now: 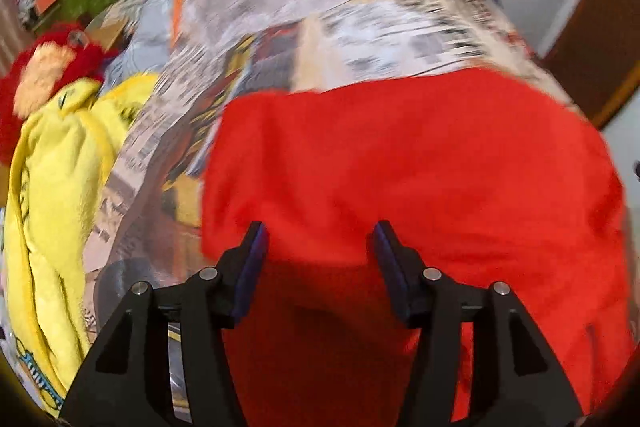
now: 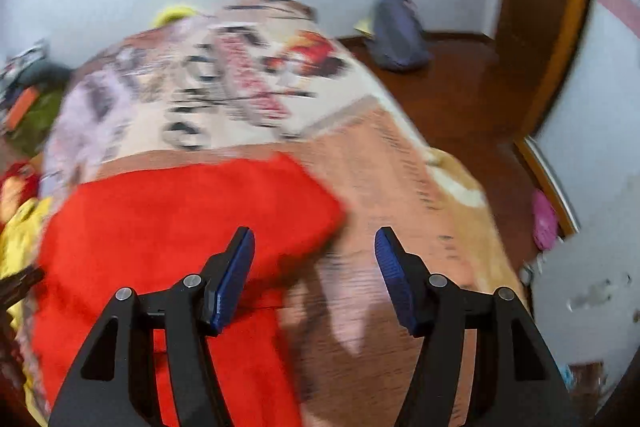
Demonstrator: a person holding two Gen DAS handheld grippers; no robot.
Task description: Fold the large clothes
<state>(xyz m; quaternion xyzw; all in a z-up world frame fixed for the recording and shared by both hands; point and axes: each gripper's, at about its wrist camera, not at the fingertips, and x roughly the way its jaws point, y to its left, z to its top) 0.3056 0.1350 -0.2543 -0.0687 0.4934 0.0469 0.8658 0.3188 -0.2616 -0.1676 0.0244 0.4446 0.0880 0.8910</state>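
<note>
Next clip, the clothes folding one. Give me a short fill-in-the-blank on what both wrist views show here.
1. The garment lying under both grippers is ____ in colour.
2. The jaws of the left gripper and the right gripper stand ____, with nothing pinched.
3. Left of the red garment lies a ____ garment with printed lettering.
4. The red garment rests on a ____ bedspread.

Missing words: red; open; yellow; printed

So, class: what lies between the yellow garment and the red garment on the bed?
A strip of the printed bedspread separates the yellow garment from the red garment, seen in the left wrist view.
</note>
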